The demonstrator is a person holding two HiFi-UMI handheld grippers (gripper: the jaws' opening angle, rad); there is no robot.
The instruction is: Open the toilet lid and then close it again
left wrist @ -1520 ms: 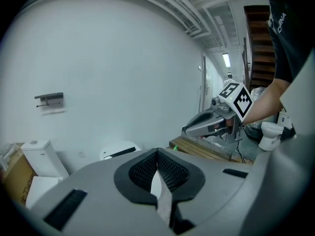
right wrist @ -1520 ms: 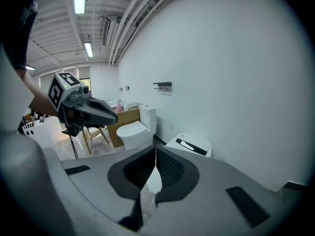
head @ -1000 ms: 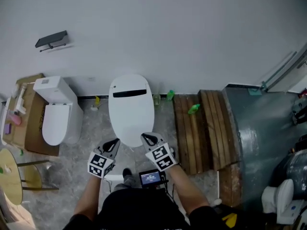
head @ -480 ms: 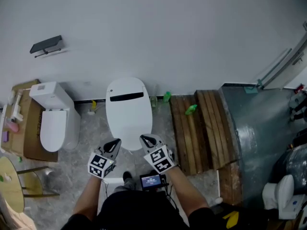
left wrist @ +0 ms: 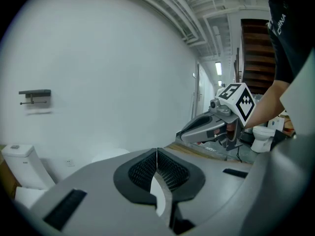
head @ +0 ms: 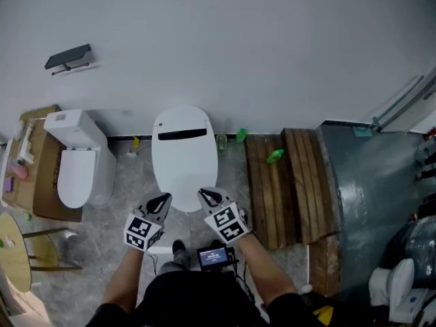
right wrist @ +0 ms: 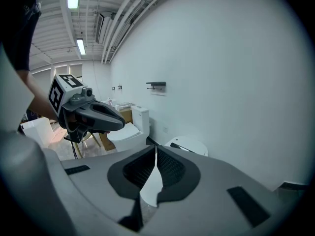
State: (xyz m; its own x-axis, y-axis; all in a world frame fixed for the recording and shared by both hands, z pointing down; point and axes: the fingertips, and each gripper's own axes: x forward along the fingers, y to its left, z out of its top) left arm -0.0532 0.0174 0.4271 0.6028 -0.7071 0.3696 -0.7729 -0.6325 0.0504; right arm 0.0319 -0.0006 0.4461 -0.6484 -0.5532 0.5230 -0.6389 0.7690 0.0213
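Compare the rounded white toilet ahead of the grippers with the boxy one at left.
The rounded white toilet has a black strip and no visible tank; the boxy white toilet has a square tank. The rounded one stands on grey floor, the boxy one on a brown board. Both appear closed.

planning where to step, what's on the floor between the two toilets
Head view: a small yellow item sits between the left toilet and the middle toilet; the rest is bare grey floor.
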